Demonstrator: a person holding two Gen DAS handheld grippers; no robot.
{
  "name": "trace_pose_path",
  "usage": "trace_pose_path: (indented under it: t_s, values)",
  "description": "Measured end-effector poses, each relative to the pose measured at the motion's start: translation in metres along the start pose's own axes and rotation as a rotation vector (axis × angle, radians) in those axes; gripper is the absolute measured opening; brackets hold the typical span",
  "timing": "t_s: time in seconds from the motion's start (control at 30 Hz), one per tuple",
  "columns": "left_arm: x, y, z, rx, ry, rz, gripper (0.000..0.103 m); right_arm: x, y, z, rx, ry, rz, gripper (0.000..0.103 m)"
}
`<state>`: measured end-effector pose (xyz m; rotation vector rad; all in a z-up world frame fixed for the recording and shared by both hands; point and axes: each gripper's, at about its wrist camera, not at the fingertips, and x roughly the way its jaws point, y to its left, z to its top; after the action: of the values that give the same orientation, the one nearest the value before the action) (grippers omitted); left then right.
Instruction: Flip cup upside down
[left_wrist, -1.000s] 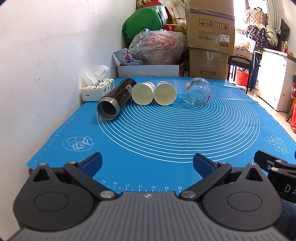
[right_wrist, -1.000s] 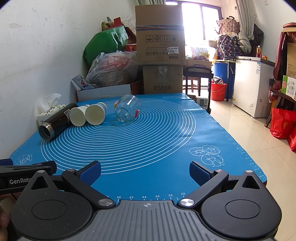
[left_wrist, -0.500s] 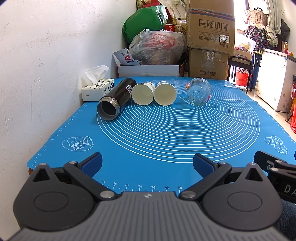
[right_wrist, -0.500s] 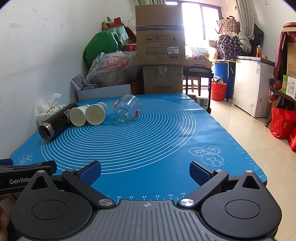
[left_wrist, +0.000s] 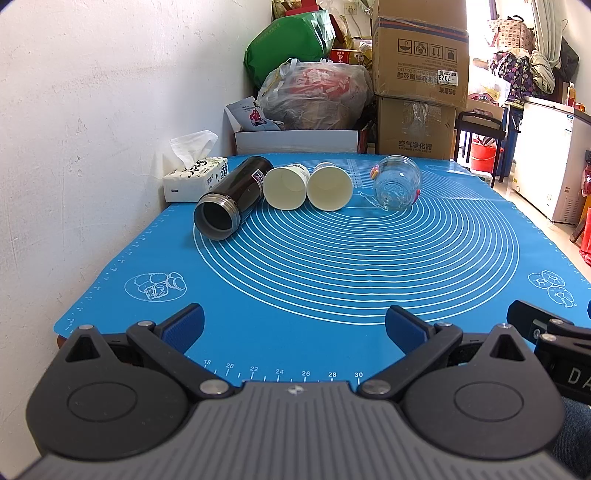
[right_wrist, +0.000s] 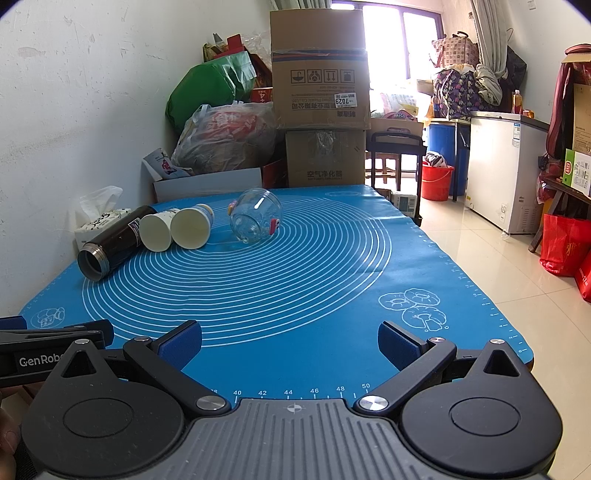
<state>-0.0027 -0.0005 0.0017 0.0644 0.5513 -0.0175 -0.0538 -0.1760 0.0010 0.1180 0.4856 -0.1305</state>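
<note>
Several cups lie on their sides in a row at the far side of the blue mat (left_wrist: 332, 266). A black steel flask (left_wrist: 231, 201) (right_wrist: 110, 245) is leftmost, mouth toward me. Two cream paper cups (left_wrist: 285, 187) (left_wrist: 330, 186) lie beside it, also in the right wrist view (right_wrist: 157, 232) (right_wrist: 191, 227). A clear glass jar (left_wrist: 397, 182) (right_wrist: 255, 220) lies to their right. My left gripper (left_wrist: 293, 325) is open and empty at the mat's near edge. My right gripper (right_wrist: 290, 341) is open and empty beside it, to the right.
A tissue box (left_wrist: 195, 177) stands at the far left against the white wall. Boxes (right_wrist: 321, 96) and bags (left_wrist: 314, 96) are stacked behind the table. A white freezer (right_wrist: 506, 166) and floor lie to the right of the mat's right edge.
</note>
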Motion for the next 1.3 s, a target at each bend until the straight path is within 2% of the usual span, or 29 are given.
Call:
trace_pose_path:
  t_s: [0.97,1.3]
  values:
    - [-0.002,-0.001,0.003,0.007,-0.011,0.009,0.103,0.000,0.000,0.000,0.002,0.002,0.000,0.103]
    - [0.007,0.002,0.010,-0.038,0.012,-0.014,0.103,-0.004,-0.003,0.012,0.004,-0.038,0.047,0.103]
